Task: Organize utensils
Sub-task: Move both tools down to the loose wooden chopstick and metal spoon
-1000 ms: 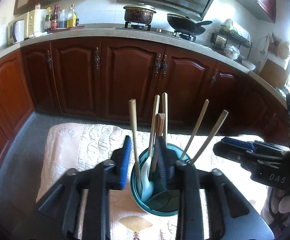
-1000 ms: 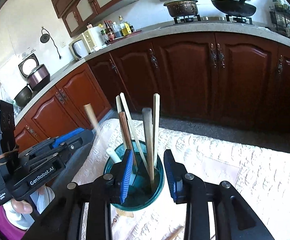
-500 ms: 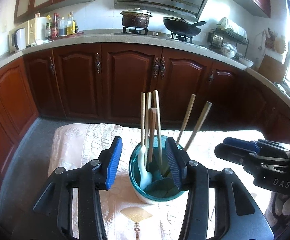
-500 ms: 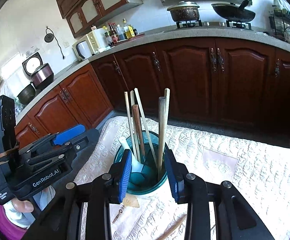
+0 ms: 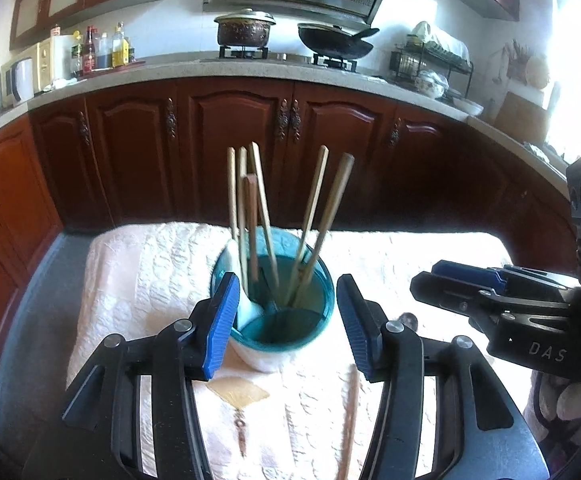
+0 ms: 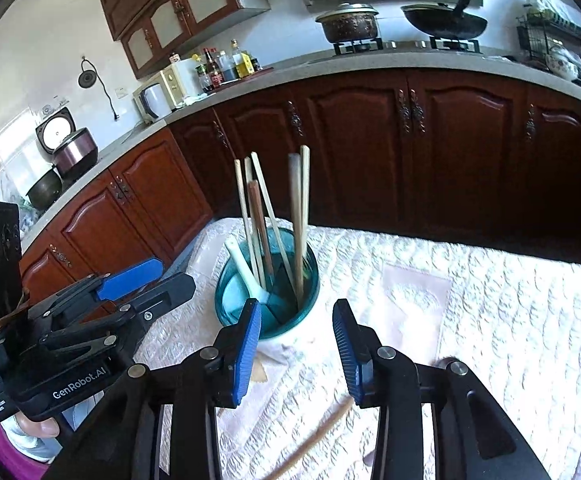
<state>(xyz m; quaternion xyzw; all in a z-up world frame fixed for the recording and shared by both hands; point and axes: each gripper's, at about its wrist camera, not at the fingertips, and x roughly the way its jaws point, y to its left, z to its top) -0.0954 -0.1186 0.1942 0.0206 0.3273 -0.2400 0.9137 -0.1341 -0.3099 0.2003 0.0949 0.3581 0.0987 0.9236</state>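
Note:
A teal-lined holder cup (image 5: 322, 322) (image 6: 308, 312) stands on the white tablecloth. It holds several wooden chopsticks (image 5: 316, 224) (image 6: 298, 220), a brown-handled utensil (image 5: 251, 224) and a white spoon (image 5: 246, 310) (image 6: 244, 270). My left gripper (image 5: 286, 326) is open and empty, just in front of the cup. My right gripper (image 6: 296, 342) is open and empty, also just in front of the cup. One more wooden utensil (image 6: 314, 436) lies on the cloth under the right gripper; it also shows in the left wrist view (image 5: 350, 412).
The table carries a quilted white cloth (image 5: 146, 280) (image 6: 490, 320). Dark red kitchen cabinets (image 5: 234, 148) stand beyond the table's far edge. A small round object (image 5: 408, 320) lies on the cloth right of the cup.
Both grippers have drawn back from the cup and opened wider. The chopstick the left gripper held now stands in the cup with the others.

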